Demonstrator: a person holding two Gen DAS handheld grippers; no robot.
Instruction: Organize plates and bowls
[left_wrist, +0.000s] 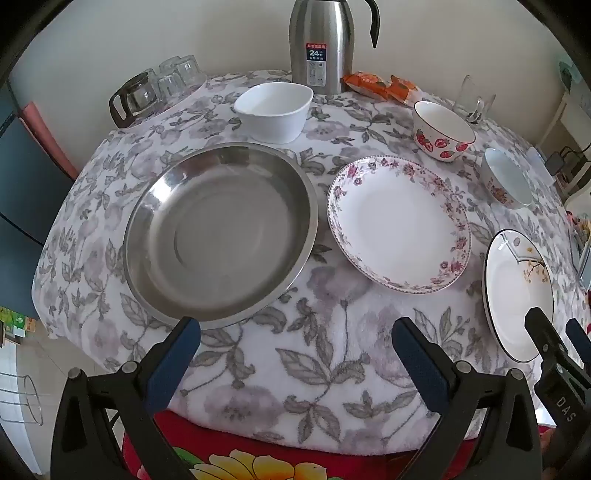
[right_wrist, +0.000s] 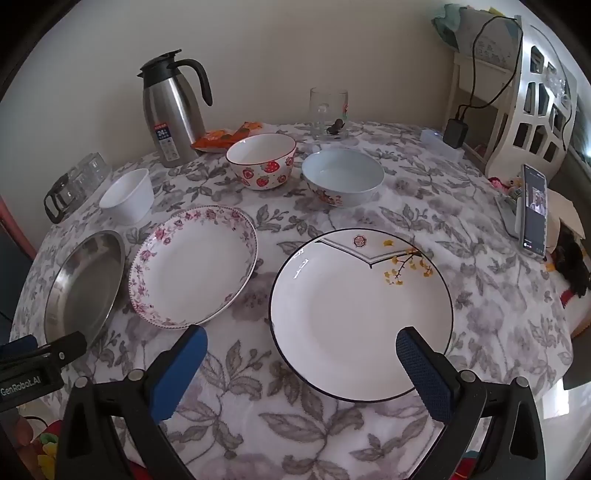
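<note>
We see on the desk a steel pan, flowered plate, black-rimmed plate, three bowls behind. Left gripper jaws spread, below pan; right gripper jaws spread over black-rimmed plate's near edge.

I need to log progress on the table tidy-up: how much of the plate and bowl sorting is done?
Done: nothing visibly; no dish is stacked. The steel plate, pink-flowered plate and black-rimmed plate lie apart, as do the white bowl, strawberry bowl and pale blue bowl.
In hand: nothing; the left gripper and right gripper are open and empty.
Left: all the gathering of plates and bowls.
</note>
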